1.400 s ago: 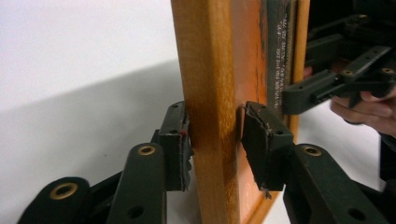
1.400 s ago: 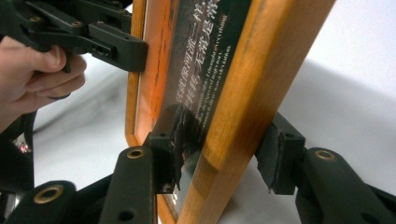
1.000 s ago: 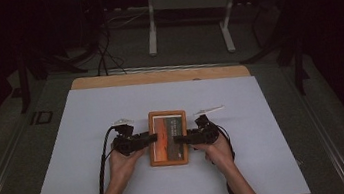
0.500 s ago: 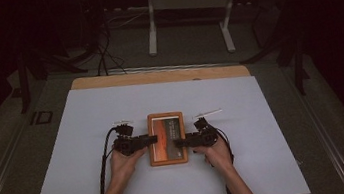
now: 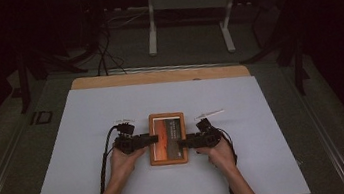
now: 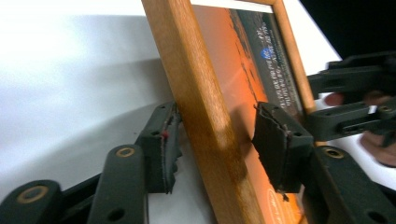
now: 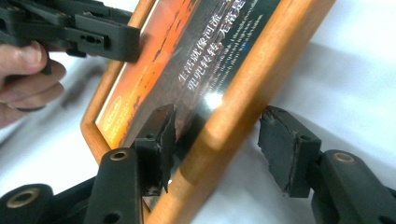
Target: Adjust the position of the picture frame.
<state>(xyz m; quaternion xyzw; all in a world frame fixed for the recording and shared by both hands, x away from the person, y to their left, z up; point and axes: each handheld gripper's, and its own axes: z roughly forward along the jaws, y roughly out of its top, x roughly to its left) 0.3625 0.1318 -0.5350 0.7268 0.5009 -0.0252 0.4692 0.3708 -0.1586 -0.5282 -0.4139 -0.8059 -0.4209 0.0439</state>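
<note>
A wooden picture frame [image 5: 168,138] with an orange print lies in the middle of the white sheet. My left gripper [image 5: 153,140] holds its left rail and my right gripper [image 5: 182,143] its right rail. In the left gripper view the rail [image 6: 201,116] sits between the pads of the left gripper [image 6: 212,140], one pad behind the frame and one on the glass. The right gripper [image 6: 355,93] shows beyond. In the right gripper view the right gripper [image 7: 215,140] clamps the other rail [image 7: 233,107] the same way. The left gripper [image 7: 93,32] and a hand [image 7: 28,79] show at the far side.
A white sheet [image 5: 89,138] covers the table, whose wooden edge [image 5: 157,76] shows at the back. Two small white strips [image 5: 208,115] [image 5: 123,119] lie beside the frame. A metal stand [image 5: 187,14] and cables [image 5: 104,60] are on the floor behind.
The right gripper has edged slightly inward along the frame's right rail. The frame and the left gripper have barely moved.
</note>
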